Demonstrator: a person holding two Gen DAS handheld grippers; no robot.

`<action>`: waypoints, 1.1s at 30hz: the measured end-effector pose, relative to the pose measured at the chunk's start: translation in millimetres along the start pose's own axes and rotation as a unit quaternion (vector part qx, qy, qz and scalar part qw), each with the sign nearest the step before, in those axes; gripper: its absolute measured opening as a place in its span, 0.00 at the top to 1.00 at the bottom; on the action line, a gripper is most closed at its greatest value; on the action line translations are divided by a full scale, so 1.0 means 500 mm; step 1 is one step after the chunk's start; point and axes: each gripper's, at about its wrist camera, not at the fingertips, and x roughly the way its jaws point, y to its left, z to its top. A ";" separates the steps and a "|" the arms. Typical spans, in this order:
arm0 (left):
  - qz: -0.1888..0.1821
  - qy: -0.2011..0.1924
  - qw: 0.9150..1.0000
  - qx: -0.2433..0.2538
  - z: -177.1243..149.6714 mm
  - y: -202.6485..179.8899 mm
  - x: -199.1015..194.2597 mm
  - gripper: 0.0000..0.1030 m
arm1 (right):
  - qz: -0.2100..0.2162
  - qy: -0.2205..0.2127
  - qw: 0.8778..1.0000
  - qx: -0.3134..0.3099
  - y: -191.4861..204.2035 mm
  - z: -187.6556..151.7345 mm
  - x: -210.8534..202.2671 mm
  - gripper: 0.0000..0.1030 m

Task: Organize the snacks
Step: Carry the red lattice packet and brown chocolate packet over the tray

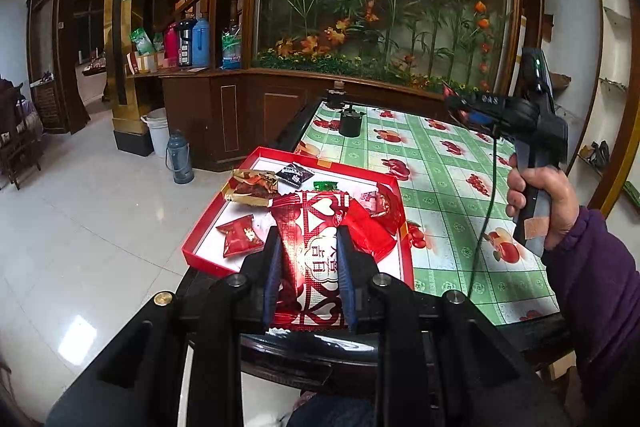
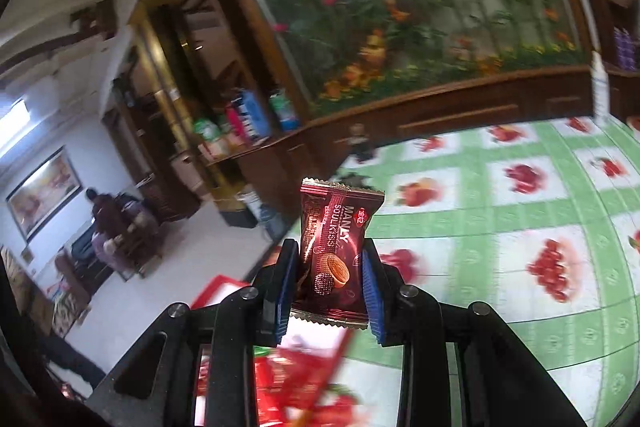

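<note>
right fingers [image 2: 370, 279] clamp biscuit packet [image 2: 336, 251] | long axis upright

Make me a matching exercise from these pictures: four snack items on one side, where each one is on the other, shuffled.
Things:
1. red heart packet
2. dark biscuit packet
3. black sachet
4. gold wrapper

Places:
A. far end of the red tray
B. in the left gripper
C. tray's far left corner
D. in the right gripper

Pairs: 1-B, 2-D, 3-A, 4-C
</note>
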 end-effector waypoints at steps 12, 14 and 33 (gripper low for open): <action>-0.034 0.008 0.999 -0.023 -0.025 0.046 0.033 0.78 | 0.028 0.038 0.998 -0.047 0.134 -0.052 0.000 0.70; -0.036 0.011 0.999 -0.027 -0.024 0.055 0.042 0.78 | 0.028 0.048 0.997 -0.053 0.146 -0.065 0.009 0.70; -0.020 0.031 0.999 -0.023 0.021 0.009 0.111 0.78 | 0.054 0.122 0.989 -0.072 0.089 -0.166 0.069 0.70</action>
